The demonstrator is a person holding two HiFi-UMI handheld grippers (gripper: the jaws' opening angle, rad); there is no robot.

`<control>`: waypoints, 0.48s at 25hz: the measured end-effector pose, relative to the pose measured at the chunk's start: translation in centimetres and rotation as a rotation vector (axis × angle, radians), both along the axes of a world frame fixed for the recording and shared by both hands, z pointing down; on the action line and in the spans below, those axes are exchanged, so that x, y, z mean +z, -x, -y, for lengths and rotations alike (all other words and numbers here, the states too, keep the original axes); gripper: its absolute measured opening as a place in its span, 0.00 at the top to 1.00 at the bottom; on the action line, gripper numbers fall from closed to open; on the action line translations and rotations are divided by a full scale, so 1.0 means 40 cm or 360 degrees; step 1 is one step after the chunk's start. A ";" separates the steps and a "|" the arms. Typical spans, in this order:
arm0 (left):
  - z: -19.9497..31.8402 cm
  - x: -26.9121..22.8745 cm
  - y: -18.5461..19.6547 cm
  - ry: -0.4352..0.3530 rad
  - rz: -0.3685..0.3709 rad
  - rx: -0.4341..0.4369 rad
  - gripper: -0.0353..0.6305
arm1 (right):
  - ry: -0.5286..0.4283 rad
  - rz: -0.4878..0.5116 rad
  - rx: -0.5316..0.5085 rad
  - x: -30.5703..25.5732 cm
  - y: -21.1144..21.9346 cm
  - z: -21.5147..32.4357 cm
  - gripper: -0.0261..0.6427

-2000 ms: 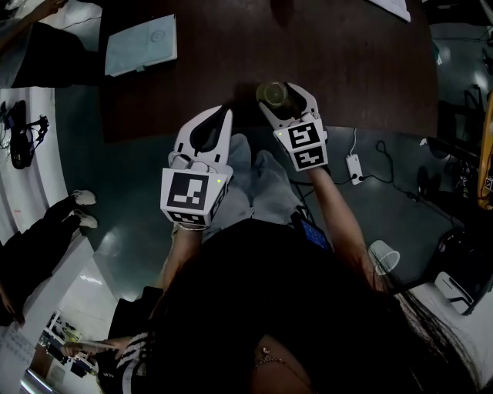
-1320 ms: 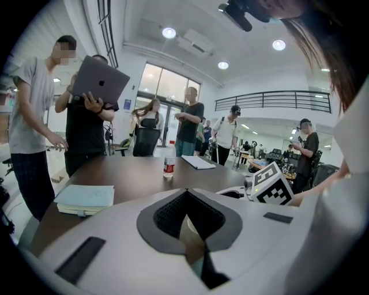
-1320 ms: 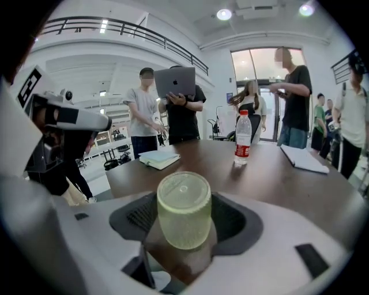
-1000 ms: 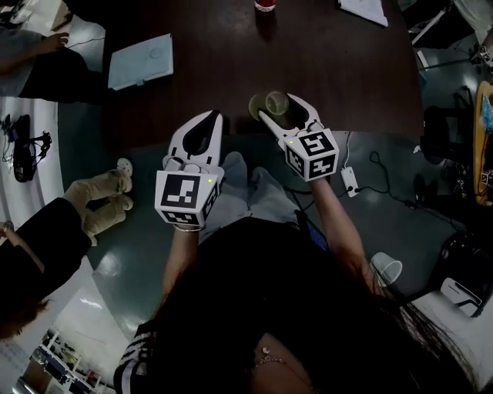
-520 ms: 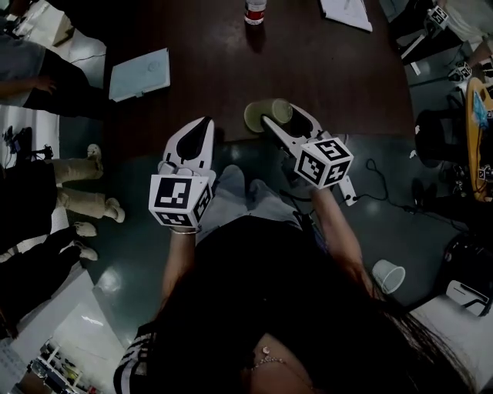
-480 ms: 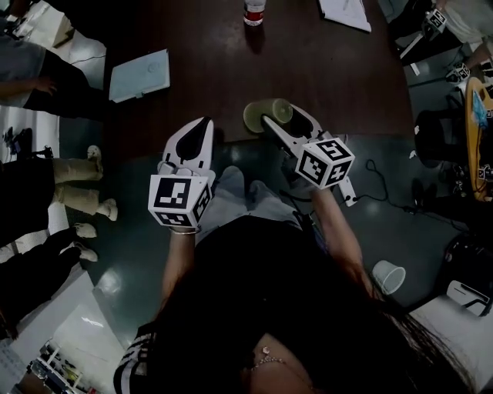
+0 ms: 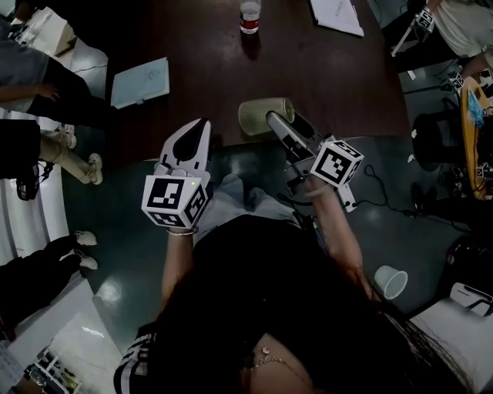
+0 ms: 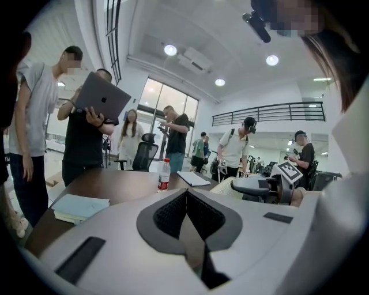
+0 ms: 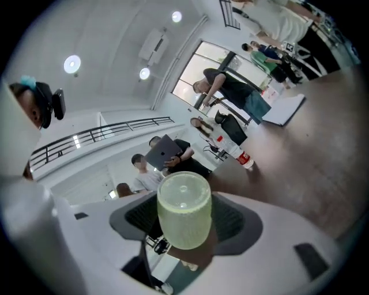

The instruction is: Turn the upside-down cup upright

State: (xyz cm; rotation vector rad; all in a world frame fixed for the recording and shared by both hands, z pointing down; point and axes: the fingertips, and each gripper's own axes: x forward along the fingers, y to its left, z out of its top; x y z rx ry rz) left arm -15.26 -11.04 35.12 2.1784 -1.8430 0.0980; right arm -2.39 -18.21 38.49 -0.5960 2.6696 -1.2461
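Observation:
A pale green ribbed cup (image 7: 260, 116) is held off the dark table (image 7: 339, 73) near its front edge, lying roughly sideways. My right gripper (image 7: 274, 118) is shut on it. In the right gripper view the cup (image 9: 183, 201) fills the gap between the two pads, closed base facing the camera, and the gripper (image 9: 184, 222) is rolled over. My left gripper (image 7: 200, 125) hovers to the cup's left, at the table's edge, shut and empty. The left gripper view shows its jaws (image 8: 185, 195) pressed together, with the cup (image 8: 223, 186) off to the right.
A red-labelled bottle (image 7: 249, 16) stands at the far side of the table, papers (image 7: 336, 15) to its right. A light blue notebook (image 7: 140, 81) lies at the left. People stand around the table's left side. A paper cup (image 7: 391, 282) lies on the floor.
My right gripper has risen and rolled with the cup, which has gone from standing mouth-down to lying on its side. The left gripper has barely moved.

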 end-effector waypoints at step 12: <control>-0.008 -0.008 0.025 -0.0042 -0.0100 0.0036 0.94 | 0.0283 0.0424 -0.0064 -0.037 0.012 -0.026 0.52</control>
